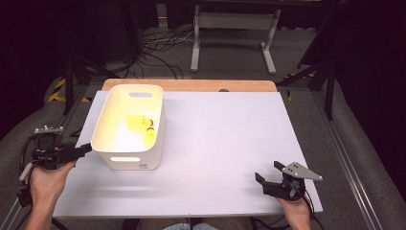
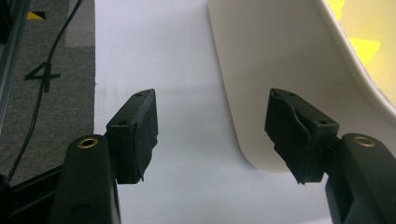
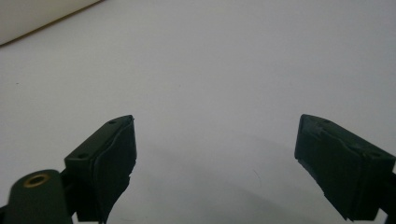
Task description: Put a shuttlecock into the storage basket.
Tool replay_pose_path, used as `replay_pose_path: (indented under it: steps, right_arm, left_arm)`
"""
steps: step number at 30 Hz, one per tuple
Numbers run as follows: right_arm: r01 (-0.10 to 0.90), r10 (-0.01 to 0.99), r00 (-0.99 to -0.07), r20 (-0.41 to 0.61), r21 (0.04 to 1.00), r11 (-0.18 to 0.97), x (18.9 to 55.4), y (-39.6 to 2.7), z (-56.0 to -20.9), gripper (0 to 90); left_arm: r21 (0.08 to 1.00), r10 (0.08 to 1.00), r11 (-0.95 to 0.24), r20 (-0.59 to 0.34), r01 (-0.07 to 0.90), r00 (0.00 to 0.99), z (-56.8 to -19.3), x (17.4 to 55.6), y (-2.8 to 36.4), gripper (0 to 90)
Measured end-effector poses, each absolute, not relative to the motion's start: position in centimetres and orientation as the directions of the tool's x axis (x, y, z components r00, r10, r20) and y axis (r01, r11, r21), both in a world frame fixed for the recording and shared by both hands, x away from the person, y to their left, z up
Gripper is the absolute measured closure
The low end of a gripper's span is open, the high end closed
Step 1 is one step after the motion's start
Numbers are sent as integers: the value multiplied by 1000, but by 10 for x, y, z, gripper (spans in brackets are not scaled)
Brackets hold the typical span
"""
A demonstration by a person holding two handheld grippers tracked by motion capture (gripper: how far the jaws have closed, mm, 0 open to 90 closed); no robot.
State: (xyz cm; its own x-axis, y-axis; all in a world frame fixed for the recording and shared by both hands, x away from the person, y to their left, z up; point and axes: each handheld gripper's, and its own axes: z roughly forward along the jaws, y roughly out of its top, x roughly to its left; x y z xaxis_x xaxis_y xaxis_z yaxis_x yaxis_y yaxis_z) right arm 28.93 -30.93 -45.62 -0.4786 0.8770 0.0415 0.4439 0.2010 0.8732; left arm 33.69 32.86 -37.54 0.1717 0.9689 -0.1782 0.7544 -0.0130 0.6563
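A white plastic bin (image 1: 128, 158) stands on the left part of the white table (image 1: 225, 139), with yellow objects (image 1: 140, 125) and small dark pieces lying inside it. My left gripper (image 1: 87, 149) hovers at the table's left edge, its tips just beside the bin's front left corner. In the left gripper view that gripper (image 2: 212, 135) is open, and the bin's outer wall (image 2: 266, 65) curves past its right jaw. My right gripper (image 1: 269, 171) rests low over the front right of the table, open and holding nothing (image 3: 217, 163).
A wooden strip (image 1: 191, 85) runs along the table's far edge. Beyond it stand a white metal frame (image 1: 234, 33) and loose cables (image 1: 158, 48) on the grey floor. Yellow-black tape (image 1: 60, 90) marks the floor at the left.
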Motion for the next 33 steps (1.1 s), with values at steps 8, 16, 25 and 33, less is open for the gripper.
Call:
replay_pose_path:
  steps: [8, 16, 25, 33]
  right_arm:
    - [442, 879, -475, 41, 875, 198, 289, -310, -456, 133]
    - [442, 879, -474, 40, 875, 198, 289, -310, -456, 133]
    - [441, 880, -473, 39, 875, 198, 289, -310, -456, 133]
    - [443, 882, -470, 38, 875, 198, 289, -310, -456, 133]
  left_arm:
    - [669, 968, -24, -172, 743, 185, -382, 331, 328, 364]
    - [680, 969, -43, -151, 732, 197, -386, 325, 326, 357]
    - [691, 966, -52, -150, 721, 212, -394, 317, 320, 349]
    - [701, 958, -60, -160, 710, 240, -401, 311, 315, 333]
